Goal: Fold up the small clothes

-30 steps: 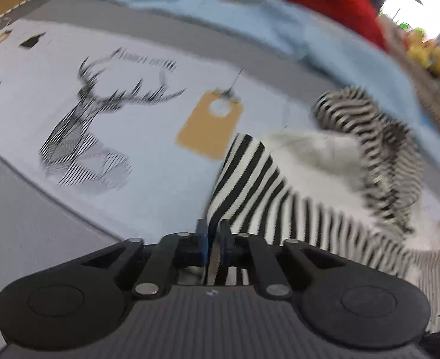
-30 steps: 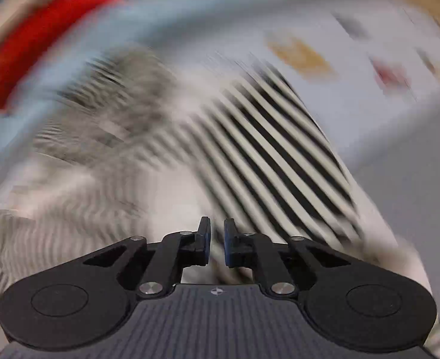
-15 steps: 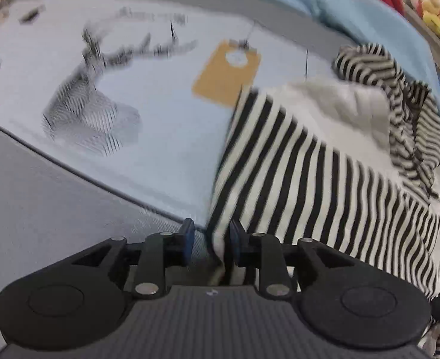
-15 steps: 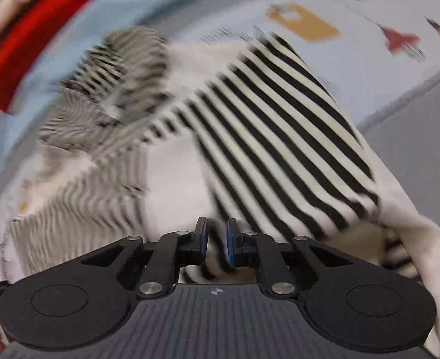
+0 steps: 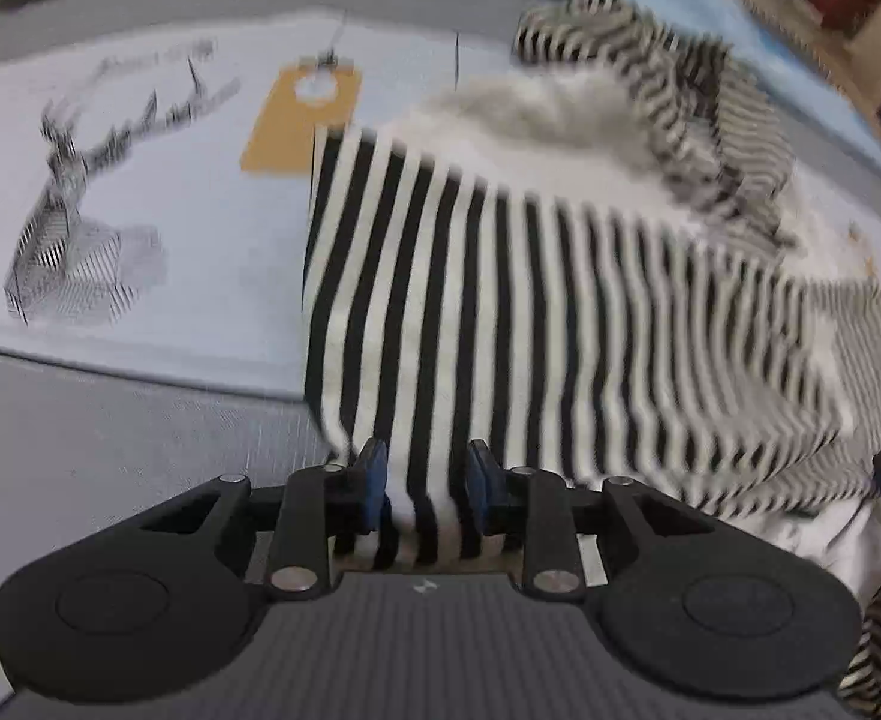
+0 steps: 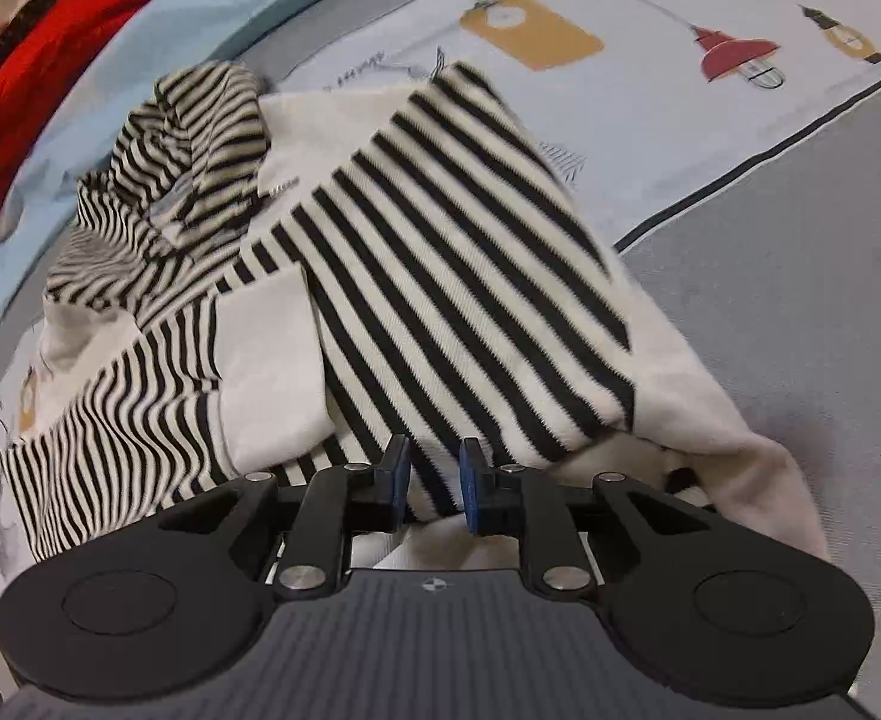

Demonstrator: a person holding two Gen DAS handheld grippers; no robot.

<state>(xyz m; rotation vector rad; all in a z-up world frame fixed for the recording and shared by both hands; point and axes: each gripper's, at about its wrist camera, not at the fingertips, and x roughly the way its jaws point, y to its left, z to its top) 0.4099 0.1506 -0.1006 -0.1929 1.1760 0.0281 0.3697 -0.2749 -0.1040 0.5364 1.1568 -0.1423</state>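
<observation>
As both sets of jaws have just been opening, the left gripper (image 5: 425,483) and right gripper (image 6: 434,483) stand narrowly parted around the striped top's (image 6: 458,276) near hem, releasing it. The fold now lies on the printed mat (image 6: 710,138). No containers visible.

No legible text in either view. Left wrist view: a short line of script above the deer drawing (image 5: 68,222) on the printed cloth (image 5: 158,312); too blurred to read. Right wrist view: a similar scrawled line of lettering on the cloth just past the striped garment (image 6: 440,276), partly covered, unreadable. A small round emblem, no letters made out, on the ribbed body of the right gripper (image 6: 431,474). White characters at the lower left frame edge, cut off.
</observation>
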